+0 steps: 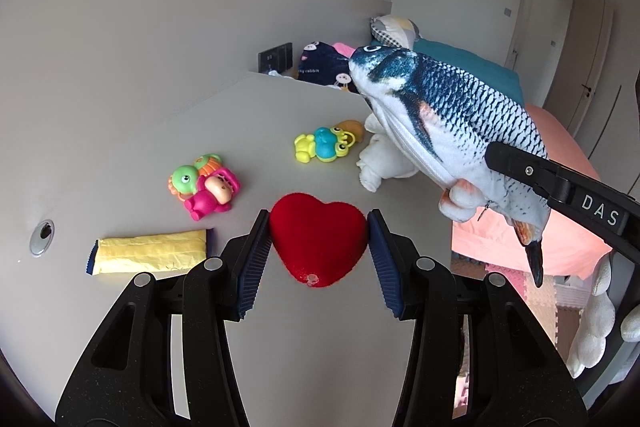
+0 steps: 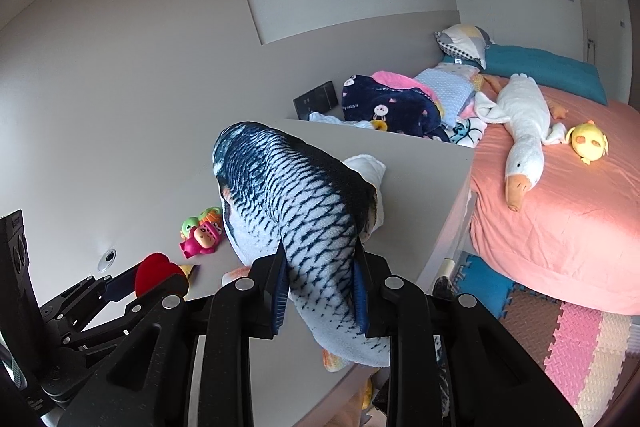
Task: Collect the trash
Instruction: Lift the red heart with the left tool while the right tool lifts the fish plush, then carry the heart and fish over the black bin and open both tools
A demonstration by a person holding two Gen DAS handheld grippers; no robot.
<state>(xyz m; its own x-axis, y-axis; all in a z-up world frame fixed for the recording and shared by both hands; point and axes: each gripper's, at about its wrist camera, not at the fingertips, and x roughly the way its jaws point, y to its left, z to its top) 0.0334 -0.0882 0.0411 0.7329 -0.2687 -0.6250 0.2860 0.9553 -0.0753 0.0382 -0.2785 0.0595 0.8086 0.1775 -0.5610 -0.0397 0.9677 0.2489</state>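
Observation:
My left gripper [image 1: 318, 233] is shut on a red plush heart [image 1: 318, 243] just above the grey table [image 1: 120, 155]. The heart also shows in the right wrist view [image 2: 154, 273]. My right gripper [image 2: 320, 291] is shut on a blue and white plush fish [image 2: 296, 195] and holds it in the air over the table's right part; the fish also shows in the left wrist view [image 1: 448, 119]. A yellow wrapper [image 1: 150, 253] lies flat on the table left of my left gripper.
On the table lie a pink and green plastic toy [image 1: 204, 187], a yellow and blue frog toy [image 1: 324, 143] and a white plush [image 1: 384, 163]. To the right stands a bed [image 2: 560, 211] with a goose plush [image 2: 520, 131], blankets and pillows. Foam mats [image 2: 560, 339] cover the floor.

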